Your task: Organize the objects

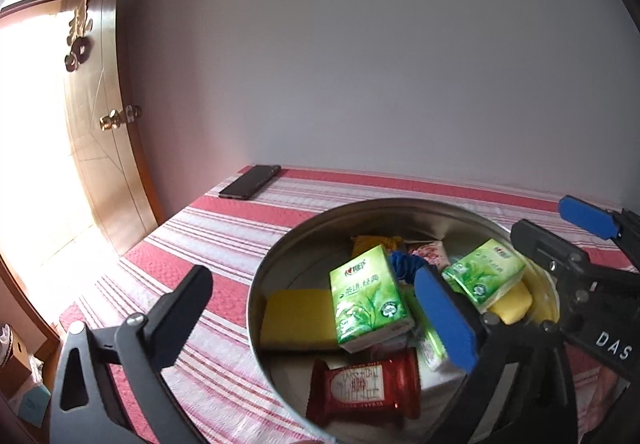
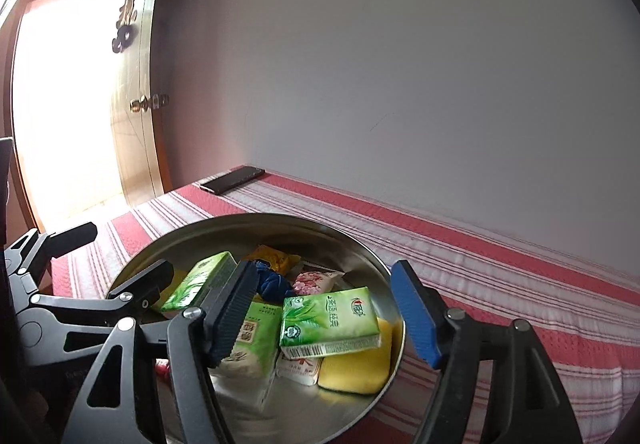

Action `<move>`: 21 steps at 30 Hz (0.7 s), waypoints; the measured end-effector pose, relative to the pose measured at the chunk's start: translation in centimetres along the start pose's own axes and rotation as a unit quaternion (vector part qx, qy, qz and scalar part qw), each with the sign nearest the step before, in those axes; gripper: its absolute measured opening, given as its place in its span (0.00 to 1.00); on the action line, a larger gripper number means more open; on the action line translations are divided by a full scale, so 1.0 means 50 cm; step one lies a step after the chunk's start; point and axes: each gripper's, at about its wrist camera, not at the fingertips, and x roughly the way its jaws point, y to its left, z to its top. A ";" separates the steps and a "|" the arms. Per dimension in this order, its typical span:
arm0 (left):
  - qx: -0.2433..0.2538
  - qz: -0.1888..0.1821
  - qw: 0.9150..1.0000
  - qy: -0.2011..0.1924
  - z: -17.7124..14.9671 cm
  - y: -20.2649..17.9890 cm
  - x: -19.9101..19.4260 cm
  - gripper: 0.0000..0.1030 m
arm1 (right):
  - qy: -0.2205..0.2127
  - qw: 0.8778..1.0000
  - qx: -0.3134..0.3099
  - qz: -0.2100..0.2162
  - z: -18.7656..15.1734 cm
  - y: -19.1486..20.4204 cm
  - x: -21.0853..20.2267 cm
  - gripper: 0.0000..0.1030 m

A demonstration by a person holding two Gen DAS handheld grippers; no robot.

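Item: round metal basin (image 1: 276,268) on a red-and-white striped surface (image 1: 208,228) against a plain wall.

Contents: two green tissue packs (image 1: 368,298) (image 2: 330,320) lying tilted on top, a third green pack (image 2: 256,340) beneath, yellow sponges (image 1: 296,318) (image 2: 360,364), a red packet (image 1: 366,384) at the near side, a pink flowered pack (image 2: 316,280), a yellow sachet (image 2: 276,258) and a blue cloth item (image 2: 274,282) at the far side. All small goods in view lay inside the basin.

Left tongs (image 1: 320,308): spread wide, holding nothing, poised at the basin's left rim.

Right tongs (image 2: 324,312): spread wide, empty, hovering over the tilted green pack at the right.

Stage: unsettled; the heap suited either goods gathered in or goods awaiting removal.

Handling note: any grip would be best taken across a pack's narrow sides, since the loose heap would likely shift.

Surroundings: dark phone (image 1: 250,181) at the far left corner, well apart; wooden door (image 1: 100,123) left. The two tongs stood close together and could foul each other.
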 end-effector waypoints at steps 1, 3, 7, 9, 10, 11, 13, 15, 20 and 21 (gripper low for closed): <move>0.002 0.002 1.000 -0.005 0.001 0.001 -0.011 1.00 | -0.002 1.000 0.000 0.000 0.001 0.000 -0.007 0.70; 0.003 0.006 1.000 -0.013 0.005 0.003 -0.029 0.99 | -0.008 1.000 -0.001 0.001 0.005 0.006 -0.022 0.70; -0.009 -0.007 1.000 -0.021 0.016 0.018 -0.056 1.00 | -0.018 1.000 -0.005 0.002 0.011 0.019 -0.051 0.70; -0.018 -0.014 1.000 -0.021 0.017 0.027 -0.064 1.00 | -0.021 1.000 -0.011 0.003 0.014 0.025 -0.062 0.70; -0.021 -0.017 0.999 -0.021 0.019 0.033 -0.069 1.00 | -0.023 1.000 -0.014 0.003 0.015 0.028 -0.066 0.70; -0.022 -0.018 0.999 -0.022 0.021 0.035 -0.073 1.00 | -0.026 1.000 -0.015 0.004 0.017 0.032 -0.070 0.70; -0.024 -0.016 0.999 -0.024 0.022 0.039 -0.076 1.00 | -0.028 0.999 -0.015 0.007 0.020 0.038 -0.075 0.70; -0.025 -0.013 0.999 -0.023 0.022 0.043 -0.075 1.00 | -0.029 0.999 -0.022 0.009 0.021 0.048 -0.079 0.70; -0.025 -0.006 0.999 -0.022 0.014 0.051 -0.069 1.00 | -0.028 0.999 -0.037 0.013 0.019 0.067 -0.079 0.70; -0.024 -0.004 1.000 -0.020 0.013 0.051 -0.067 1.00 | -0.027 0.999 -0.039 0.014 0.018 0.068 -0.078 0.70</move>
